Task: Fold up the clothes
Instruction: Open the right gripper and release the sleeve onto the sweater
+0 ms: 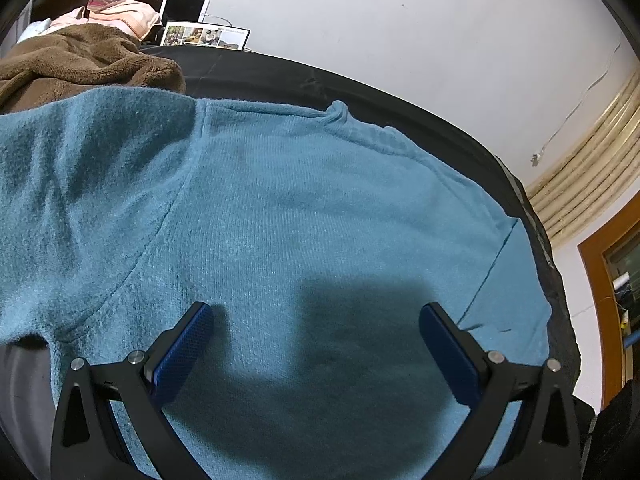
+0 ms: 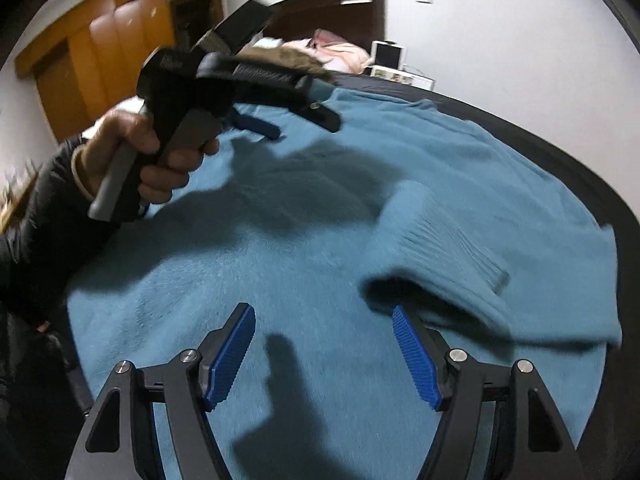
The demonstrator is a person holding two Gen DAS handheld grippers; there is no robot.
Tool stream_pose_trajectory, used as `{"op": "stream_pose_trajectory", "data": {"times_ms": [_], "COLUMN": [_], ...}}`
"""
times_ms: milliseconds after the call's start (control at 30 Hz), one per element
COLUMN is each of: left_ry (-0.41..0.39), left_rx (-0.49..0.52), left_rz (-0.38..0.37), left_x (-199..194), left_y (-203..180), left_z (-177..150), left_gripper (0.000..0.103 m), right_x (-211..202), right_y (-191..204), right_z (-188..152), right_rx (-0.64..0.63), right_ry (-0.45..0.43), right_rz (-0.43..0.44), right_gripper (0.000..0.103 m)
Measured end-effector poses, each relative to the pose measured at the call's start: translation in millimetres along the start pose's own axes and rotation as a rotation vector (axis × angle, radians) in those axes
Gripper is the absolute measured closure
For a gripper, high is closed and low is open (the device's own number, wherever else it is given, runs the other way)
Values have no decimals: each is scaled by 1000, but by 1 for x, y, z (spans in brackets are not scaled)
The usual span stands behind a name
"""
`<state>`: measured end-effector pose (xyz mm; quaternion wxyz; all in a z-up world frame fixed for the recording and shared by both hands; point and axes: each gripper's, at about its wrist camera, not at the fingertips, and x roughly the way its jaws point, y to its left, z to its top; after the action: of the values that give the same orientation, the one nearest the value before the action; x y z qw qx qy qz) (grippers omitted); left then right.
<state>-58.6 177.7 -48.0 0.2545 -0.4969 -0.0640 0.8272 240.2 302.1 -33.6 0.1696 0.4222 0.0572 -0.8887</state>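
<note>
Both wrist views close above sweater [image 1: 304, 208], facing headboard wall

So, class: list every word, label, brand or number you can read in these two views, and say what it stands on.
None can be read.
Photo card beside the tablet: a line of print above the pictures, too small to read.
Left gripper body, right wrist view: a pale mark, too blurred to read.
Blue sweater: no label showing.

Home bedroom: headboard [image 2: 340, 4], pillow [image 1: 120, 14], wooden wardrobe [image 2: 100, 52].
</note>
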Motion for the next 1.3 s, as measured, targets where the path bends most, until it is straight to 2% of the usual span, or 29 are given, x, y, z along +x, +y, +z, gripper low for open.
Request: {"op": "stream_pose_trajectory", "data": {"times_ms": [100, 233, 367, 500, 567, 600, 667, 767, 867, 933, 1000, 1100, 1233, 1300], "left_ry": [0, 1, 1, 2, 2, 2, 1, -1, 2, 10, 13, 15, 17, 30], "left_rx": [3, 6, 2, 2, 1, -2, -8, -21, -34, -42, -39, -31, 15, 71], "left_rz": [4, 5, 2, 2, 0, -3, -8, -18, -39, -67, -87, -121, -177, -187], "left_x": [0, 0, -1, -1, -2, -3, -5, -7, -9, -10, -11, -13, -17, -17], "left_y": [-1, -2, -1, -2, -1, -1, 1, 4, 6, 7, 7, 5, 0, -7], "left_z": [-1, -2, -4, -5, -5, -4, -4, -2, -2, -2, -2, -3, -5, -12], "left_gripper": [0, 0, 0, 0, 0, 0, 0, 0, 0, 0, 0, 0, 0, 0], "right_x": [-16, -28, -21, -2, 5, 6, 3, 0, -4, -7, -9, -11, -9, -11], "right_y": [-12, -44, -61, -66, -69, -67, -60, -38, -7, 6, 5, -14, -55, -74], "right_z": [-2, 0, 6, 25, 36, 41, 53, 64, 65, 60, 55, 45, 34, 28], "right_rx": [66, 231, 329, 363, 380, 381, 363, 274, 110, 37, 32, 99, 306, 412], "right_ry": [-38, -80, -81, -52, -65, -90, -165, -205, -202, -201, -200, -230, -304, -336], "right_rz": [5, 89, 123, 108, 104, 110, 192, 361, 394, 364, 355, 315, 204, 165], "right_gripper": [30, 30, 30, 30, 30, 30, 30, 30, 30, 30, 30, 30, 30, 30]}}
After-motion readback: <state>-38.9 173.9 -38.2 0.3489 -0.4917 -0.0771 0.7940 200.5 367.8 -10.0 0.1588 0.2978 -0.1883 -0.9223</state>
